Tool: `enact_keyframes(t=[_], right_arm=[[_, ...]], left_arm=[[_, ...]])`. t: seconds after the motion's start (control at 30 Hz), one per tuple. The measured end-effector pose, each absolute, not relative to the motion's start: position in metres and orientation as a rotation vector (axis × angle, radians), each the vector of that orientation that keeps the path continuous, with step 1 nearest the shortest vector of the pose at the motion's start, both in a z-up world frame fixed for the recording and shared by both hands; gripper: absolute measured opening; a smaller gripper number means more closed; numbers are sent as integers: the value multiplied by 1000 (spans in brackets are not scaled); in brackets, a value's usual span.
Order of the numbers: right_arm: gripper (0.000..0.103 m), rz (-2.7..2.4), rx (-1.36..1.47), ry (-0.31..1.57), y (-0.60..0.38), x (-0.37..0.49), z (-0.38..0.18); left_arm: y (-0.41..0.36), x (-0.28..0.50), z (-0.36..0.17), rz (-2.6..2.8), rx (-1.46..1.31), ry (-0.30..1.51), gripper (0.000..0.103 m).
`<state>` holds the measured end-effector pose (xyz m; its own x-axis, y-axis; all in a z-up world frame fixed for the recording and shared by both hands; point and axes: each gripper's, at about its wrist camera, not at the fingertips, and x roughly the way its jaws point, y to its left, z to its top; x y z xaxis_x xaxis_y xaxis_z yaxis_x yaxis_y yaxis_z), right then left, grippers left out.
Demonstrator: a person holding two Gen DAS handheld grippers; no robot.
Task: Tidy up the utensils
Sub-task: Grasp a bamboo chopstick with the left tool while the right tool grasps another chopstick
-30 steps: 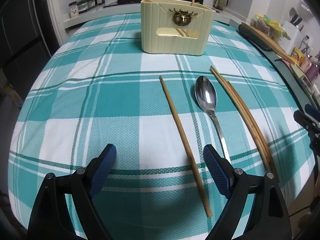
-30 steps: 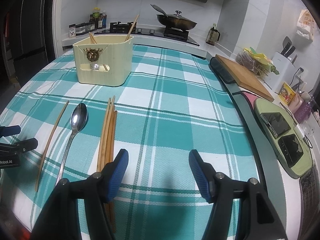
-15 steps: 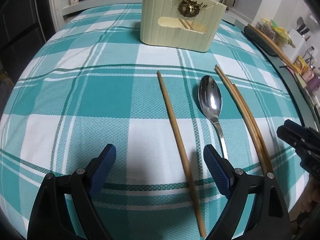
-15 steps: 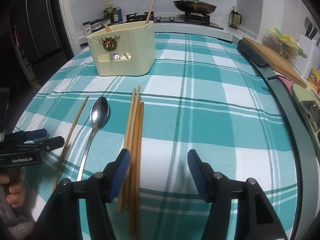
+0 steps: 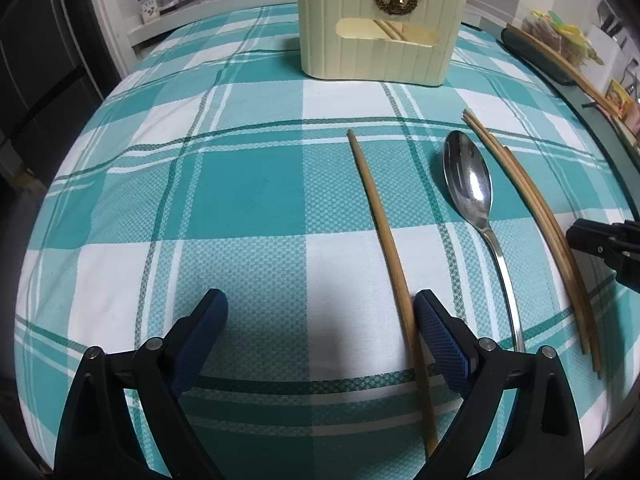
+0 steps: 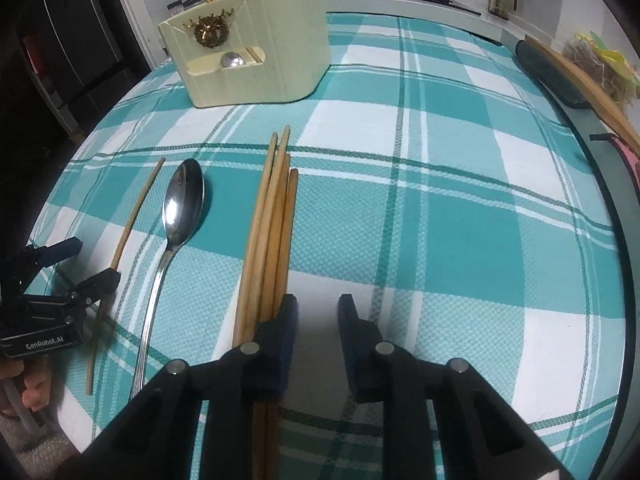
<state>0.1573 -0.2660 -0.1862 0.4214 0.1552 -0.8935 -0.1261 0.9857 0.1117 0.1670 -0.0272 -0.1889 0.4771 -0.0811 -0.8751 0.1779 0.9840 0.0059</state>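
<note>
The left hand-held gripper (image 5: 320, 340) tilts steeply downward, its jaws spread wide with nothing pressed between the blue pads. The right hand-held gripper (image 6: 316, 320) also tilts steeply downward; its jaws have just been closing and now stand narrow, apart, with nothing between them. A person's fingers (image 6: 34, 394) grip the left tool's handle.

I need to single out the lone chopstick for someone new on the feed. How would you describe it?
Start at the cream utensil holder standing at the far side of the checked tablecloth. In front of it lie three things side by side: a single chopstick, a metal spoon and a bundle of chopsticks. Yours lies alone, left of the spoon.
</note>
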Motion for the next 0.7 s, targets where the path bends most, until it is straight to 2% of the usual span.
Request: enact_keyframes(t=[0.37, 0.5, 0.7], right_arm=[[22, 220, 7, 1170, -255, 164, -185], [22, 208, -134, 1190, -238, 164, -186], [17, 173, -203, 1228, -244, 165, -184]], left_arm=[[-28, 165, -189, -162, 122, 1065, 95], [-27, 167, -190, -160, 126, 1067, 97], [-12, 170, -186, -163, 211, 1065, 95]])
